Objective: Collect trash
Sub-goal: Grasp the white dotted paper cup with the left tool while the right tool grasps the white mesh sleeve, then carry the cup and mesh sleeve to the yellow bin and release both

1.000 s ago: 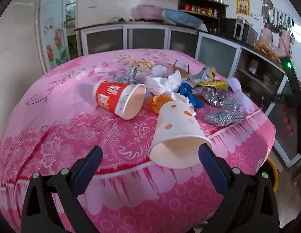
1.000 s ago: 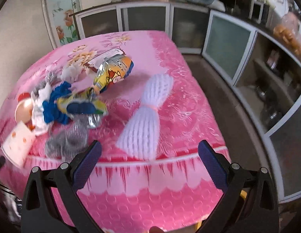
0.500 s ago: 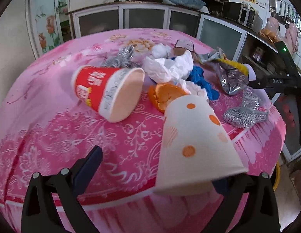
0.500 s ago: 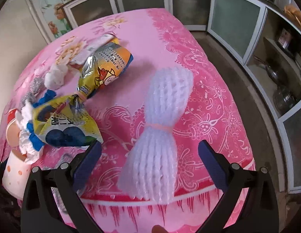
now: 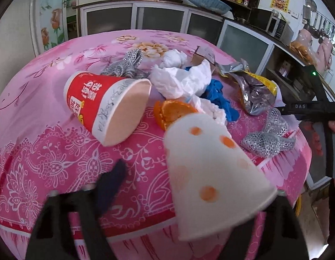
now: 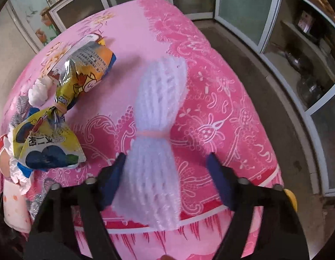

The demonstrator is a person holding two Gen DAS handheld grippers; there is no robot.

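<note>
A: Our left gripper [image 5: 184, 186] has been closing around the dotted cup [image 5: 210, 173] at the table [image 5: 37, 151] edge; one pad stands clear, the other is hidden, so we cannot tell if it grips.

B: Our right gripper [image 6: 167, 177] has been narrowing too, half-wide around the foam net [image 6: 155, 134] at the near edge, right finger [image 6: 219, 182] apart. Bare cloth beyond. Only our left view shows the red cup [image 5: 102, 104].
</note>
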